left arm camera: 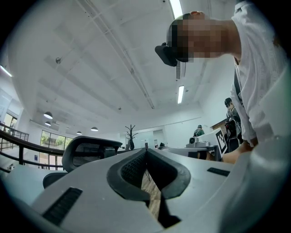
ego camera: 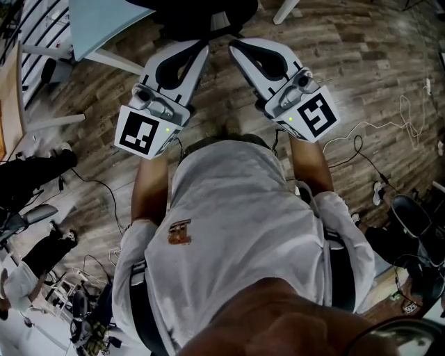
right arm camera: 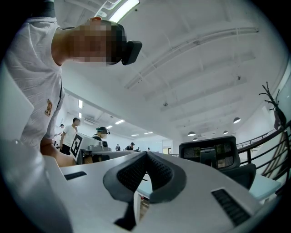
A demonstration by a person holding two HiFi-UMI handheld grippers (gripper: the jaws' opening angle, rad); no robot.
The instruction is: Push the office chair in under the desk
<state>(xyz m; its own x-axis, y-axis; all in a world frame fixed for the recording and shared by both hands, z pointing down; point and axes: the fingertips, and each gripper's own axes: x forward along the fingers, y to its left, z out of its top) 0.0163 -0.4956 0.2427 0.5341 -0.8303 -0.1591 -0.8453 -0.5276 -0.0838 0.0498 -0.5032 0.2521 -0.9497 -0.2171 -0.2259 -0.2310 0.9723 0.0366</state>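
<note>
Bright overhead striplights, fisheye-warped edges

The head view looks steeply down over the person (ego camera: 236, 229) to the floor (ego camera: 361, 76); both gripper views tilt up at the ceiling (left arm camera: 91, 68), sharing the office chair (left arm camera: 88, 152).

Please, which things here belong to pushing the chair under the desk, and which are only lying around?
Belong to the job:
- chair
- desk
- left gripper, shut, empty
- right gripper, shut, empty

Only lying around:
- floor cables
- coat stand
- people in the background
</note>
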